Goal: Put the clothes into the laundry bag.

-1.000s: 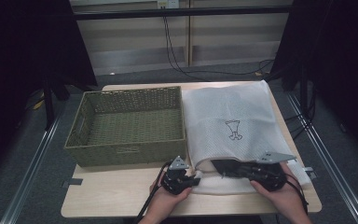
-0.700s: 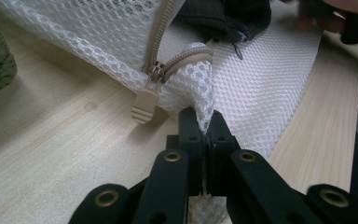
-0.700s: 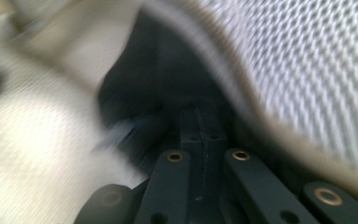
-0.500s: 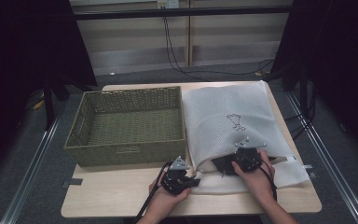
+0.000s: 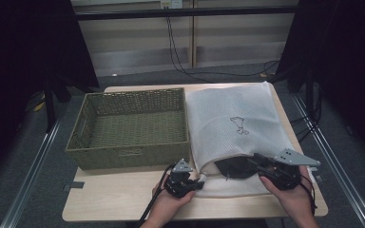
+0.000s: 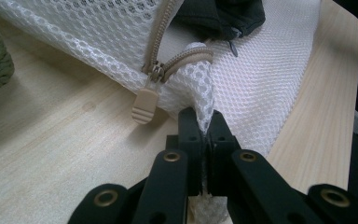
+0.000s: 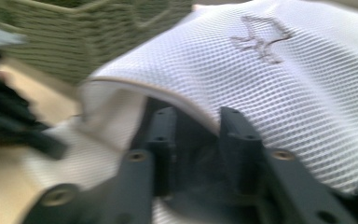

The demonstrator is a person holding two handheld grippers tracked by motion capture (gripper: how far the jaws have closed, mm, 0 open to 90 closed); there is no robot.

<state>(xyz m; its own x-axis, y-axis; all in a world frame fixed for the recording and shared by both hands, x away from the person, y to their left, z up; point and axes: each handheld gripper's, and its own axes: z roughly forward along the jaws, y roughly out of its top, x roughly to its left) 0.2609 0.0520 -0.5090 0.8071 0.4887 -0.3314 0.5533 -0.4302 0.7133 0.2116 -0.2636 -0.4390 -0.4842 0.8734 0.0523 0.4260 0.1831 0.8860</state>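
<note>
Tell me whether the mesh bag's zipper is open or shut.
Open. The zipper slider sits at one end with its two tracks parted, and the mesh bag gapes at its near edge, showing a dark garment inside.

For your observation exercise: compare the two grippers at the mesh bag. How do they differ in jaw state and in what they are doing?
The left gripper has its jaws shut on the white mesh bag edge near the zipper pull; the right gripper has jaws that have just been opening, apart at the bag's mouth by the dark garment. The left sits at the bag's corner; the right lies further along the opening. Both are black, hand-held and work the same bag.
</note>
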